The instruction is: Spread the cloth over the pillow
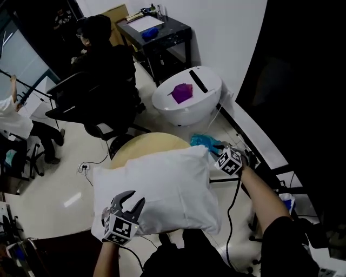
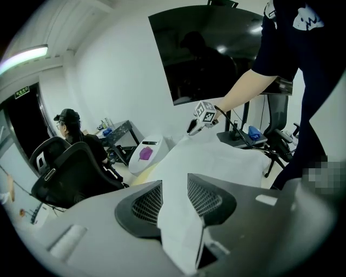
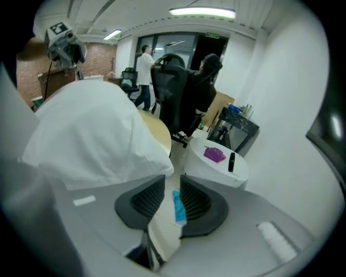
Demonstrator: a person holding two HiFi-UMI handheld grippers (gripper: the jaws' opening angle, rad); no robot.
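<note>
**Lighting & pic quality: dim head view, brighter fisheye gripper views**

Head view: dim overall, w/ heavy dark areas top-left & down the right side. The white pillow (image 1: 157,189) is the brightest thing, w/ soft shading only and no hard shadow. There is a small glare patch on the floor (image 1: 71,200). Detail is a bit smeared.

Left gripper view: strong fisheye w/ black corners and bent lines. A strip light (image 2: 24,57) glares top-left. The wall (image 2: 119,81) is evenly lit, and the dark panel (image 2: 216,54) carries faint reflections. The cloth (image 2: 178,216) close to the lens is out of focus.

Right gripper view: same fisheye & black rim. The ceiling light (image 3: 203,12) at top centre is near blown out. The pillow is pale w/ grey shading, and the foreground is soft.
</note>
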